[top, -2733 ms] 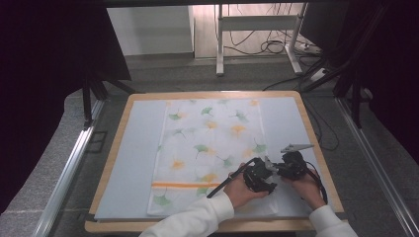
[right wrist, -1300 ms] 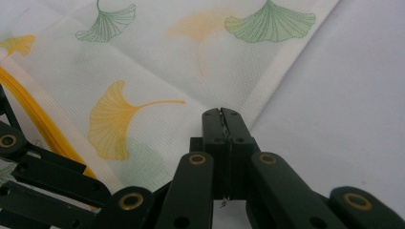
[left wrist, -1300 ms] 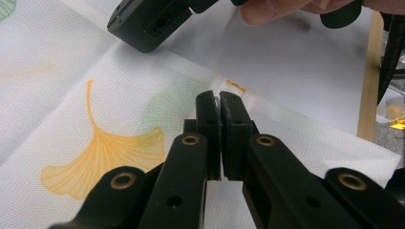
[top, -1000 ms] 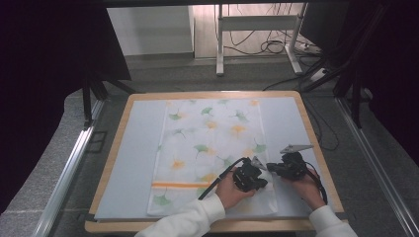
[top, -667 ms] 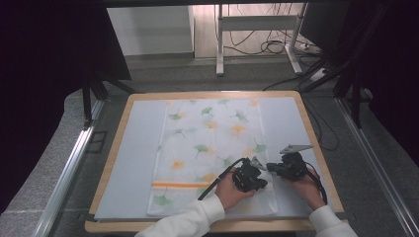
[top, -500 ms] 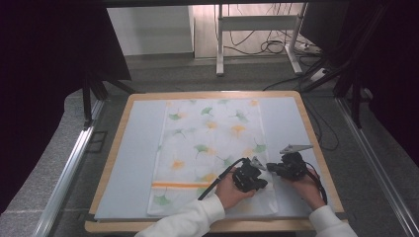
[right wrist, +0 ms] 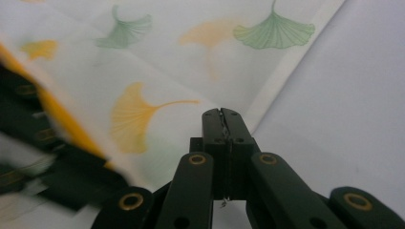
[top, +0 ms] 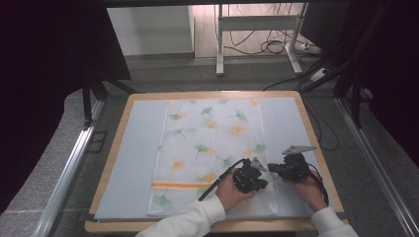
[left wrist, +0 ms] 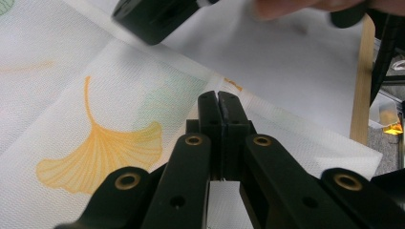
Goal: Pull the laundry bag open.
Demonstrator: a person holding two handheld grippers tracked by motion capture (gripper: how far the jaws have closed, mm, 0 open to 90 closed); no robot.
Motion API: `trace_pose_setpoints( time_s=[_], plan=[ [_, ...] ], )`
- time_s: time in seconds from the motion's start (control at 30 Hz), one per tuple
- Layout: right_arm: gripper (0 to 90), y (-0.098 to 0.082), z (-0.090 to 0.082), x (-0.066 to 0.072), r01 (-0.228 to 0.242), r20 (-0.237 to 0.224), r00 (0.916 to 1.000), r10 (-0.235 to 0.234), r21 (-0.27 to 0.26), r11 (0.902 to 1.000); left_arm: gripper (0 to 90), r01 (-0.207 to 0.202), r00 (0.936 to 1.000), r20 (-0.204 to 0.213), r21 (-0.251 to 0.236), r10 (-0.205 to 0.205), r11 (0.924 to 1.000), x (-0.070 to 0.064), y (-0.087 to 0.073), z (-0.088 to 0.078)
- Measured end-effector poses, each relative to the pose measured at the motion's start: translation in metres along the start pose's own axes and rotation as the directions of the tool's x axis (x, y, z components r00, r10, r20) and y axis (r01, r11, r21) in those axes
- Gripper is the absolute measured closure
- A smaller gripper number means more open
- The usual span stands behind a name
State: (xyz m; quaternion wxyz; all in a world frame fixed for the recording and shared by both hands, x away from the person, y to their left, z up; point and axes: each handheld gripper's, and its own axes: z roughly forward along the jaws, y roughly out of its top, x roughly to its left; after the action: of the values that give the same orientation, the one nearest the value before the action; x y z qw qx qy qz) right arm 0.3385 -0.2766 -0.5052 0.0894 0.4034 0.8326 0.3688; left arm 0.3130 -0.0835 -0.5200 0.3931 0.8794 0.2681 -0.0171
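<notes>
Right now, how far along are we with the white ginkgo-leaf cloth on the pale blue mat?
Done: the white ginkgo-leaf cloth lies spread nearly flat on the pale blue mat. In hand: both grippers are at its near right part, the left gripper and the right gripper, each with jaws shut; whether they pinch fabric I cannot tell. A cloth edge with its orange stripe looks lifted in the right gripper view. Left: no finished fold shows yet.

A wood-rimmed table (top: 126,114) with a pale blue top sits on a grey speckled floor (top: 54,163). Metal rails (top: 69,174) run along both its sides. Black curtains (top: 44,59) hang at left and right. Beyond the table stands a white wall panel (top: 148,29), then a lit patch of wooden floor with a grey metal stand (top: 257,24) and loose black cables (top: 269,47).
</notes>
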Motion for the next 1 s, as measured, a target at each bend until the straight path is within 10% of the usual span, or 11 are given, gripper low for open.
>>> trace_pose_setpoints(
  time_s=[0.33, 1.0],
  plan=[
    [89.3, -0.023, -0.015, 0.035, -0.016, 0.012, 0.9998, 0.015, 0.083, 0.9964, 90.0, 0.007, 0.9999, -0.009, -0.006, -0.007, 1.0, 0.0, 0.0, 0.0],
    [89.8, -0.031, -0.008, 0.03, -0.11, -0.019, 0.9935, 0.112, 0.085, 0.9903, 90.0, 0.039, 0.9992, -0.011, -0.013, -0.039, 0.9992, 0.001, -0.007, -0.001]
  ],
)
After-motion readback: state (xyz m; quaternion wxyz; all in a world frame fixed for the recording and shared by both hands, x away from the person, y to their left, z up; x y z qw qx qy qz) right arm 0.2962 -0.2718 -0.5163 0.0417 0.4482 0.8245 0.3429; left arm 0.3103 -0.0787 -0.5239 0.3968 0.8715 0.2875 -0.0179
